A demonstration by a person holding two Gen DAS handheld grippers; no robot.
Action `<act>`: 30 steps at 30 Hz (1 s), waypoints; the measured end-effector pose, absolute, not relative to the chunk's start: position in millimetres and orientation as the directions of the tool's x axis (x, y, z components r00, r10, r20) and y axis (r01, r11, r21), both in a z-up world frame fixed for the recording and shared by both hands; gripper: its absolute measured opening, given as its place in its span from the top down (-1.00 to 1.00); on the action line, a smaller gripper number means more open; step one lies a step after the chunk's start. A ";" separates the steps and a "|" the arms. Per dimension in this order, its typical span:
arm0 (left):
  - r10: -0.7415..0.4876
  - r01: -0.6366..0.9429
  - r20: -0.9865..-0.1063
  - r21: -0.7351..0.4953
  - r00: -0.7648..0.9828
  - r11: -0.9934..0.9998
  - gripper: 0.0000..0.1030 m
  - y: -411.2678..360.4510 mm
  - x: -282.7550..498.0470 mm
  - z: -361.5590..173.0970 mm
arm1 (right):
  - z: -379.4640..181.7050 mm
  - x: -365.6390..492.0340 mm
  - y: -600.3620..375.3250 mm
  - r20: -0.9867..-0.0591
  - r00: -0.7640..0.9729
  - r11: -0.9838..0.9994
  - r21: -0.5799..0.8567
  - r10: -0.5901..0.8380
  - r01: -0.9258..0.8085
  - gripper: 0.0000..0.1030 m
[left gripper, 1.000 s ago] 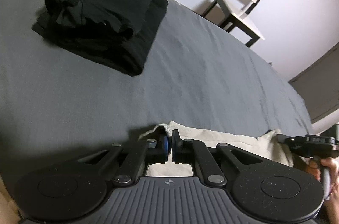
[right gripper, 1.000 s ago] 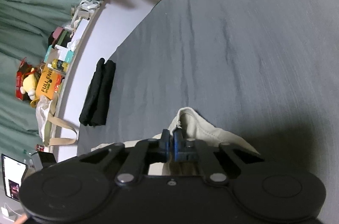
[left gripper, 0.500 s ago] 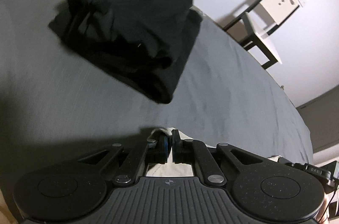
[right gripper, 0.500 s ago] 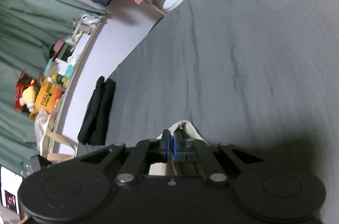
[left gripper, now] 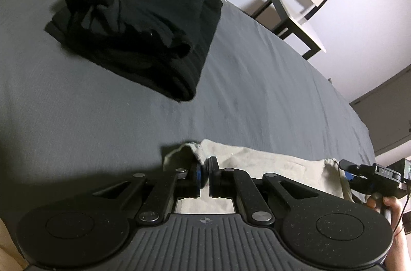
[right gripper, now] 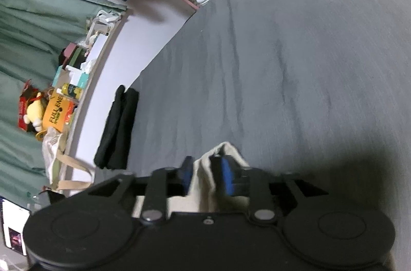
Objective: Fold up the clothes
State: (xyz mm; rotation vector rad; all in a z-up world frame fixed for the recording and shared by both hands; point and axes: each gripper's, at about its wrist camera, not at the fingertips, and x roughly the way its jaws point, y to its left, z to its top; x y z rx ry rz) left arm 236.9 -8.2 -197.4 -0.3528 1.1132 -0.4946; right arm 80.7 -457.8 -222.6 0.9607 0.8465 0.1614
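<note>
cream cloth (left gripper: 269, 168) lies on the grey bedsheet (left gripper: 102, 122) just under both of our tools. our left gripper (left gripper: 204, 177) is clenched on one corner of it, pads pinched tight on the fabric. our right gripper (right gripper: 205, 173) has just been opening — its jaws stand apart with a fold of the cream cloth (right gripper: 226, 153) loose between them, not pressed. a folded black stack (left gripper: 138, 32) sits well apart, farther up the sheet — near its edge.
</note>
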 end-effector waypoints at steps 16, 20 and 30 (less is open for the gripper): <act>-0.513 0.261 -0.746 -0.441 0.424 0.859 0.96 -8.0 233.1 -178.3 | -215.3 79.9 -443.6 -0.611 0.662 0.694 0.696 0.435 0.186 0.92; -0.489 0.196 -0.721 -0.455 0.491 0.868 0.96 -0.6 237.7 -173.5 | -212.8 78.3 -445.0 -0.597 0.685 0.693 0.697 0.417 0.185 0.93; -0.427 0.047 -0.735 -0.477 0.527 0.878 0.97 -2.4 257.1 -190.7 | -218.1 84.2 -459.4 -0.516 0.735 0.590 0.783 0.440 0.197 0.93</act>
